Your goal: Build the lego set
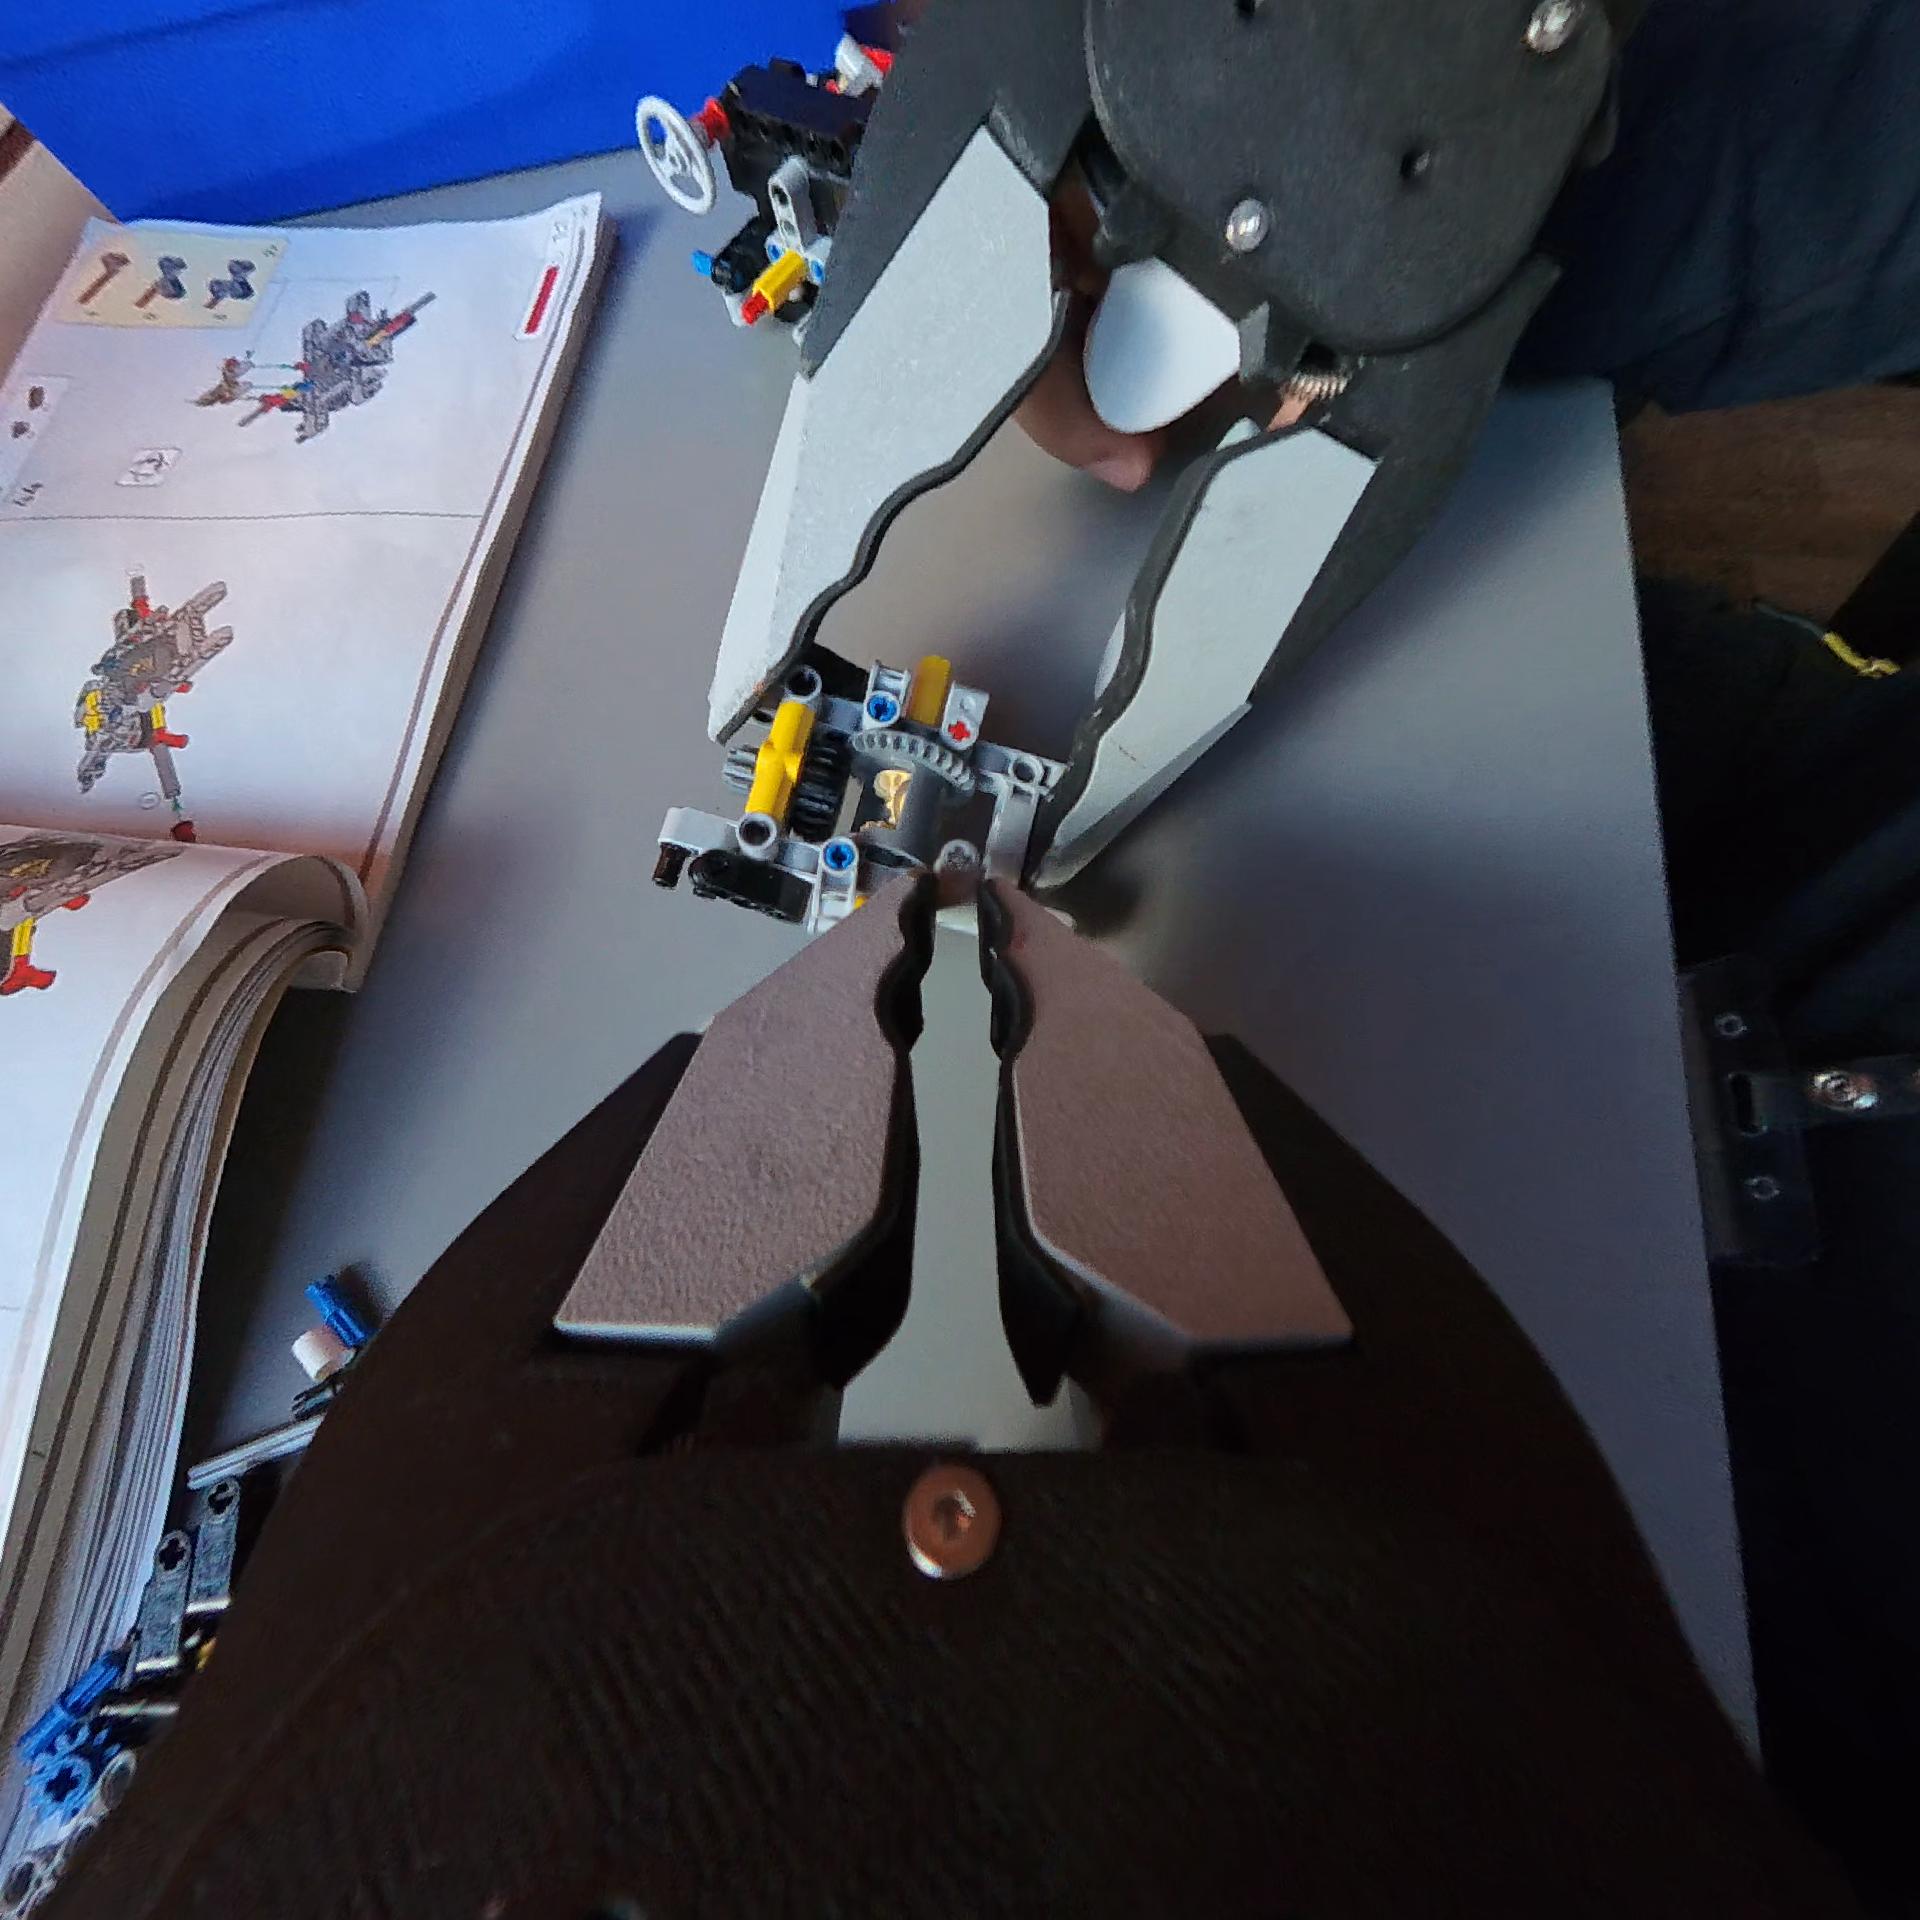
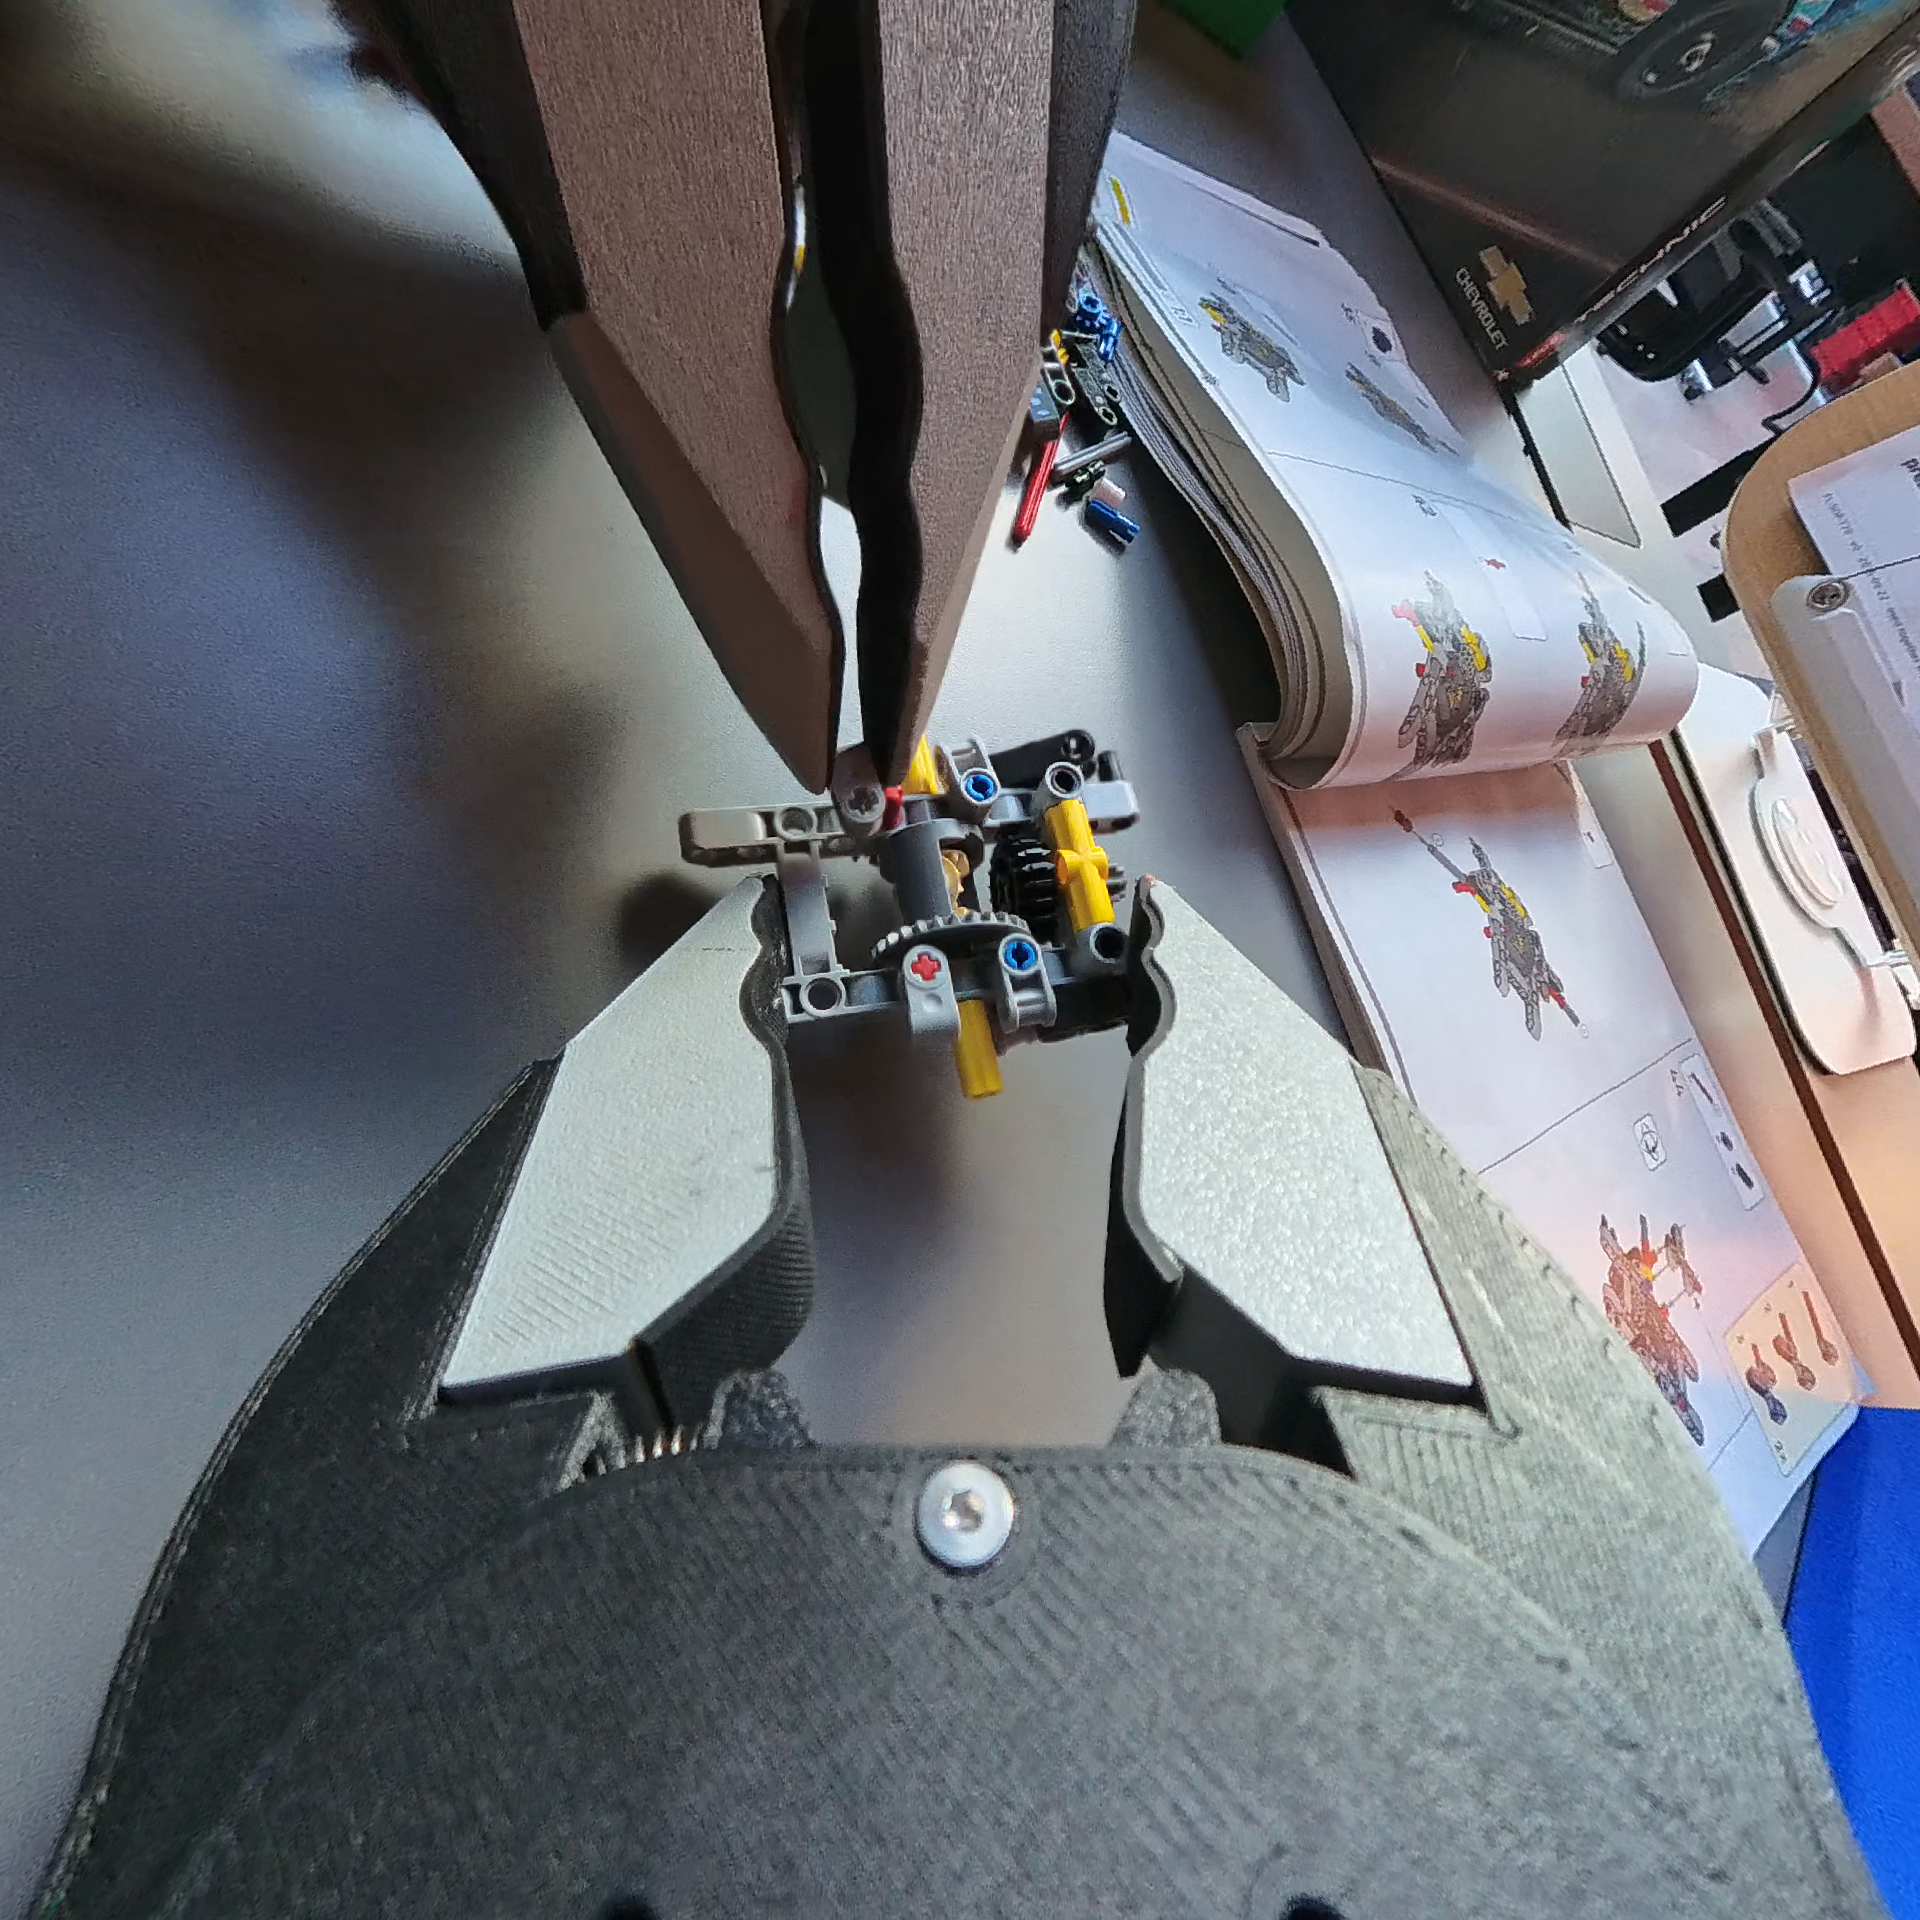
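Note:
A small brick-built gear assembly (image 2: 935, 914) of grey beams, a grey and a black gear and yellow axle parts rests on the grey table (image 2: 312, 727). My right gripper (image 2: 951, 956) straddles it, with both grey pads pressed on its sides. It also shows in the left wrist view (image 1: 899, 779), coming from the far side. My left gripper (image 1: 954, 894), with brown fingers, is shut on a small grey connector piece (image 1: 958, 860). It holds the piece against the assembly's (image 1: 862, 790) near edge. In the right wrist view the left gripper (image 2: 857, 774) pinches that piece (image 2: 857, 798) beside a red pin.
An open instruction booklet (image 1: 260, 520) lies beside the assembly and also shows in the right wrist view (image 2: 1507, 831). Loose small parts (image 1: 156, 1610) lie by it. A second built model with a white wheel (image 1: 769, 187) stands farther off. A black box (image 2: 1558, 156) and a wooden board (image 2: 1818, 727) stand beyond the booklet. My two grippers' fingertips are within a few centimetres of each other.

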The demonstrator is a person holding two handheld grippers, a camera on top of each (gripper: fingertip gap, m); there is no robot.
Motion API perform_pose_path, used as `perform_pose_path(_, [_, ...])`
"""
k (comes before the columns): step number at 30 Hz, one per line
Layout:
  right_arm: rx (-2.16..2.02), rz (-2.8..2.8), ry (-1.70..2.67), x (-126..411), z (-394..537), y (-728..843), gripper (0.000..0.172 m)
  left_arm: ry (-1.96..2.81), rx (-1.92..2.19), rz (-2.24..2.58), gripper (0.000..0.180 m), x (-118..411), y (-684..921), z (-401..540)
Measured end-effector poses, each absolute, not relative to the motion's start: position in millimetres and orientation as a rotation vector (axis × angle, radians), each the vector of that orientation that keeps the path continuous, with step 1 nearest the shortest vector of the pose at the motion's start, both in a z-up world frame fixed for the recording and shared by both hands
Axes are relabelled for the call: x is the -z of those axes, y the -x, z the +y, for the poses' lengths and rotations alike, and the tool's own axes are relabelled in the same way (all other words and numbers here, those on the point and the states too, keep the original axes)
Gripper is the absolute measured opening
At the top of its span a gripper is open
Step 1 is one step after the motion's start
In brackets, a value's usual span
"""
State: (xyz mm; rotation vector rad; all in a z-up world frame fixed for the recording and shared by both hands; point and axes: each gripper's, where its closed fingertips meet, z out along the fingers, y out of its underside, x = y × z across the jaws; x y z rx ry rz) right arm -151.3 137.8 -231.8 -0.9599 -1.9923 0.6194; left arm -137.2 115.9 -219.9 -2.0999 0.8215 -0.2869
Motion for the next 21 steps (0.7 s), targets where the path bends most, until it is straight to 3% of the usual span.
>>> perform_pose_path(21, [-0.656, -1.969, 0.953, 227.0, 139.6, 150.5, 0.061, 2.099, 0.207, 0.898, 0.005, 217.8, 146.5, 119.0])
